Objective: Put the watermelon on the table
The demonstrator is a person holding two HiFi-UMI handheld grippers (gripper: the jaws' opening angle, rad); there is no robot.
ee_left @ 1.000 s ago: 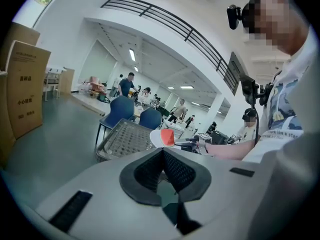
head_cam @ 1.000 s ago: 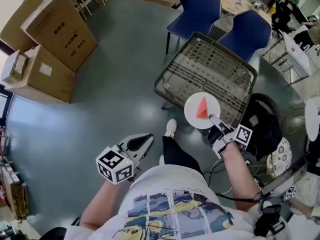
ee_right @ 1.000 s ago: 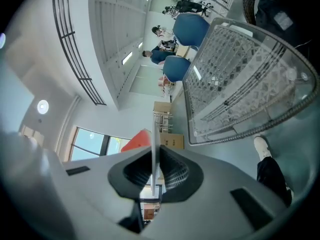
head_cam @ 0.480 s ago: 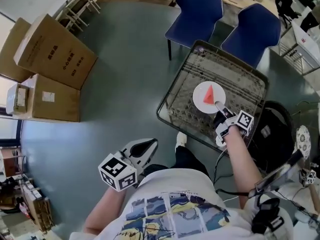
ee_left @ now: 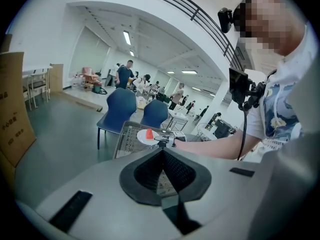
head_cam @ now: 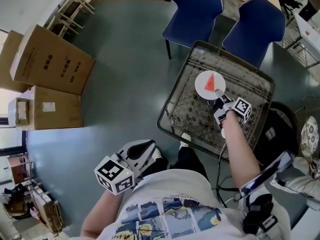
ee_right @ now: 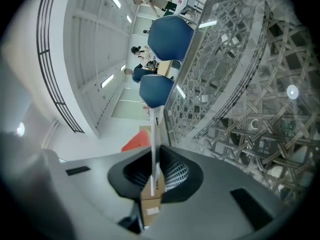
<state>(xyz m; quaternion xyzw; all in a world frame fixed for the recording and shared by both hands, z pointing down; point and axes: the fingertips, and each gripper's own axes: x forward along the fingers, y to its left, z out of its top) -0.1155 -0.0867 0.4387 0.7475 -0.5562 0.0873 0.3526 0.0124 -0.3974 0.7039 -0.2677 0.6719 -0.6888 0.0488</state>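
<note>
Right gripper (head_cam: 218, 95) is pinching the rim of the white plate (head_cam: 205, 84). Its own view shows the jaws closed on the thin plate edge. The watermelon slice (head_cam: 210, 81) sits loose on the plate, which is over the glass-topped wicker table (head_cam: 169, 96), past the middle and toward the far edge by the two blue chairs (head_cam: 196, 6). I can't tell whether the plate is touching the glass yet.

Left gripper (head_cam: 142, 149) has its jaws pressed together on nothing and is parked low by my torso.

Step in hand, as I read it, is set-down:
- Keep the plate level, since the slice is free to slide.
- Lower slowly until the base sits flat on the glass.
- Release only once it's fully supported, then back out along the rim line without dragging the plate.

Versus a second ago:
- The plate was at the table's near edge and has travelled inward over the tabletop.
- The slice is still in place on the plate.
- The left gripper is still shut and idle, shifted slightly.
</note>
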